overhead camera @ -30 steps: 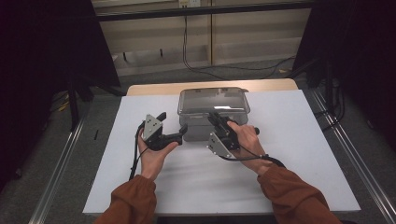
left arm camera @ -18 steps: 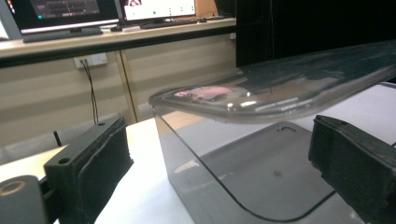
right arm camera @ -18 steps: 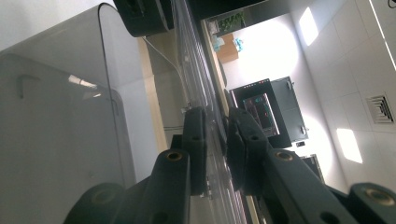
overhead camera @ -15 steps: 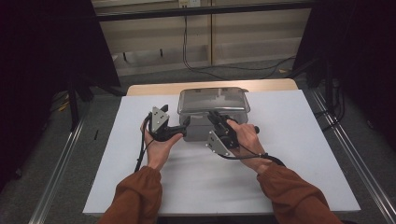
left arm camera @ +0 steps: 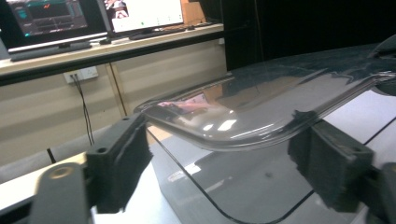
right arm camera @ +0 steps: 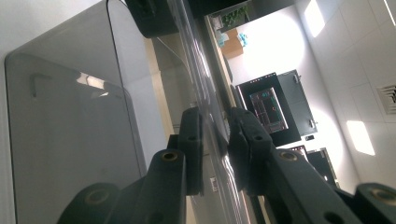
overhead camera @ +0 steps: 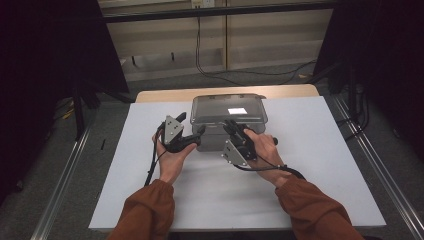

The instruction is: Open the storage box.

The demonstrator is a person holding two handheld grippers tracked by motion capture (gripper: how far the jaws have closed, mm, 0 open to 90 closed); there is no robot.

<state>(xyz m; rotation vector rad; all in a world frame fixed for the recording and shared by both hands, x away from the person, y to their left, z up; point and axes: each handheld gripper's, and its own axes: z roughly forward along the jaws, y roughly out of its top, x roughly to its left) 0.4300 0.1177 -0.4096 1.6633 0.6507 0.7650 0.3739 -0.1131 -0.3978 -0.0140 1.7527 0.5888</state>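
Nearest the camera in the high view, two forearms in rust-brown sleeves [overhead camera: 150, 212] come up from the bottom edge onto a white sheet [overhead camera: 320, 150] that covers most of the table [overhead camera: 150, 95]. The left hand [overhead camera: 171, 159] holds the left gripper [overhead camera: 200, 132] at the near left corner of a smoky clear plastic box [overhead camera: 220, 140]. In the left gripper view its padded jaws stand apart on either side of that corner, just under the overhanging edge of the lid [left arm camera: 261, 107]; they have just been closing in, the box corner sits between them, and neither pad presses on it. The right hand [overhead camera: 265, 150] holds the right gripper [overhead camera: 231, 125] at the near front edge of the box, to the right of the left one. In the right gripper view its two jaws are pinched almost together on the thin clear rim of the lid [right arm camera: 210, 135], which runs up between the pads, so this gripper has a firm hold on the lid's edge. The box itself stands on the far middle of the white sheet, lid on top, with a bright reflection on the lid. Beyond the table's far wooden edge lie a grey floor and dark cables [overhead camera: 220, 75] along a pale wall.
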